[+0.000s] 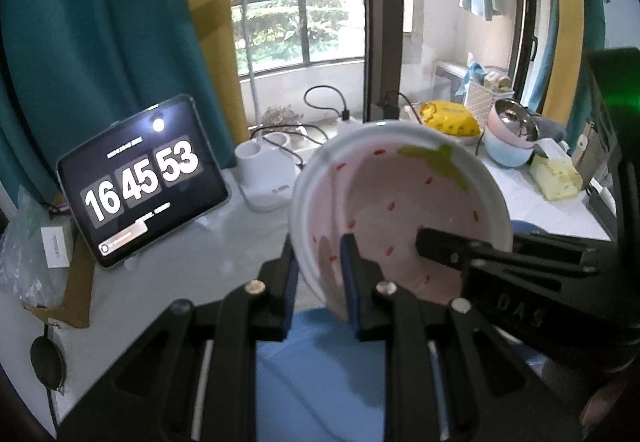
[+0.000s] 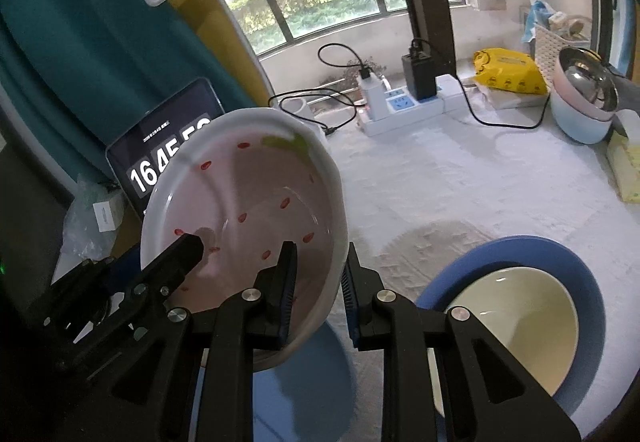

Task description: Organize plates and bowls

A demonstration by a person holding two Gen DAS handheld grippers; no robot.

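A: What carries everything?
B: A pale counter point(image 2: 460, 178). On it, at the right, sits a broad blue round plate point(image 2: 588, 282) with a cream ceramic bowl point(image 2: 516, 318) inside.

A: And the task's piece?
B: A white-rimmed pink strawberry-pattern bowl point(image 1: 400, 202) is lifted off the counter, tilted, above another blue plate point(image 2: 304, 382).

A: Who has it?
B: Both. The left gripper point(image 1: 320, 282) is clamped across its left rim; the right gripper point(image 2: 320, 282) is clenched on its right rim.
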